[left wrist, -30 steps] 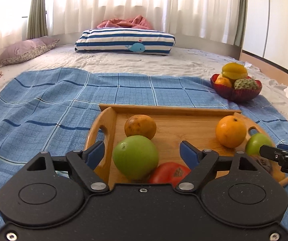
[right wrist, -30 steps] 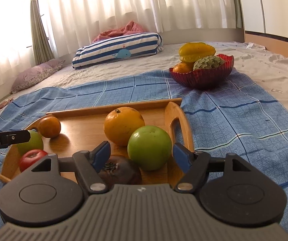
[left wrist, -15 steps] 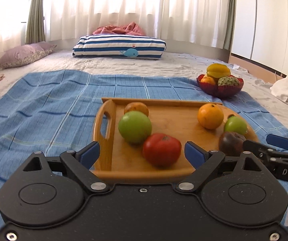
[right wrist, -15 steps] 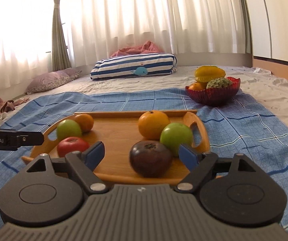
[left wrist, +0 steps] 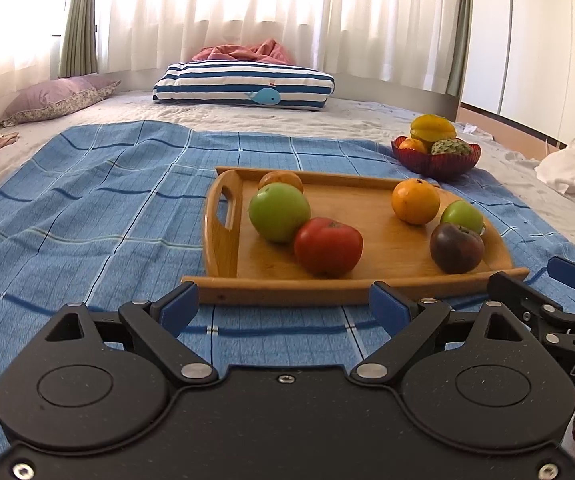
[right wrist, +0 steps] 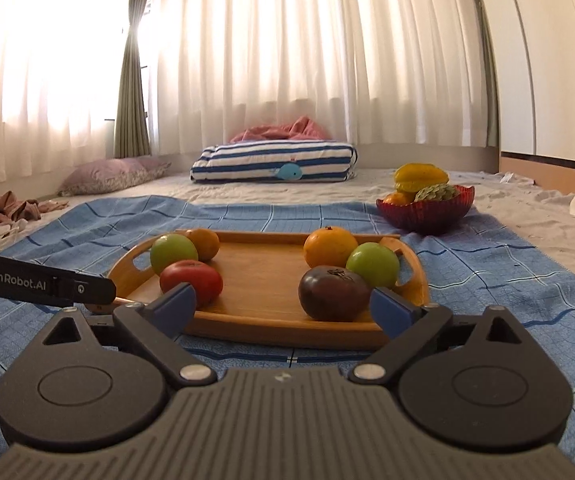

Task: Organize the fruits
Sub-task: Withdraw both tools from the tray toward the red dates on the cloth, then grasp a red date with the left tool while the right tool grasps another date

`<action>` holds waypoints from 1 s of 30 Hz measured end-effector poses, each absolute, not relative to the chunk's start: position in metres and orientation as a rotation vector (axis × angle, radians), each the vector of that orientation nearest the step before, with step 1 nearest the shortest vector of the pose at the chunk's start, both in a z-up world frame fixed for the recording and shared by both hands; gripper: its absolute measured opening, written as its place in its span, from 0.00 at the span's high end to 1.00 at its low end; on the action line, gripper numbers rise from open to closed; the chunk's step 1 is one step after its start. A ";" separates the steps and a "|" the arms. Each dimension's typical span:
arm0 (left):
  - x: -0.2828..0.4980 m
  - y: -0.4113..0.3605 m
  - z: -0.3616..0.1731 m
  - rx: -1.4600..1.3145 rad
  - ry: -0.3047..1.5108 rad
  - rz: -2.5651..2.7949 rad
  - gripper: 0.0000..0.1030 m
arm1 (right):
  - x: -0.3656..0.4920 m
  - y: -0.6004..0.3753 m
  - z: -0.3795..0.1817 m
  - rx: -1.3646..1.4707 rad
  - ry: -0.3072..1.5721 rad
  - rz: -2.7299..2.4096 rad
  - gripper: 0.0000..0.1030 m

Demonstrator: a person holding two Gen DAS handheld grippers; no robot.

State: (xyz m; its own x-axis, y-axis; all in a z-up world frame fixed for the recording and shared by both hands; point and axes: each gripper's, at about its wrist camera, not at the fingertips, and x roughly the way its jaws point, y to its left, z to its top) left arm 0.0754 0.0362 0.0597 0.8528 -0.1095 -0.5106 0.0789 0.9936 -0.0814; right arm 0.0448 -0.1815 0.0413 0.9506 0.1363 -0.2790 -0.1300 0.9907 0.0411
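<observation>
Both the left gripper [left wrist: 285, 307] and right gripper [right wrist: 283, 307] hover empty with jaws spread wide at the near edge of the wooden tray [left wrist: 391, 242], which holds six fruits on the blue cloth [left wrist: 99, 208], the red bowl [left wrist: 435, 160] at two o'clock
</observation>
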 end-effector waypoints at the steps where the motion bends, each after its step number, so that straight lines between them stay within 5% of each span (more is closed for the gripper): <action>1: 0.073 0.037 0.058 -0.060 0.542 -0.099 0.11 | 0.041 -0.181 0.040 0.024 0.280 0.131 0.03; 8: 0.057 0.045 0.047 -0.072 0.552 -0.077 0.11 | 0.026 -0.170 0.031 0.028 0.286 0.114 0.03; 20: 0.033 0.054 0.024 -0.031 0.518 -0.032 0.11 | -0.006 -0.147 0.006 0.024 0.347 0.176 0.31; 30: 0.016 0.055 0.016 -0.002 0.521 -0.087 0.46 | -0.034 -0.129 -0.003 0.014 0.328 0.134 0.57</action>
State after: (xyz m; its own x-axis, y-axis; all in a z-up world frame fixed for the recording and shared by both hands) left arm 0.0164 0.0553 0.0164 0.8639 -0.0834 -0.4966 0.0822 0.9963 -0.0244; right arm -0.0337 -0.1288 -0.0032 0.9378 0.1334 -0.3206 -0.1288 0.9910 0.0356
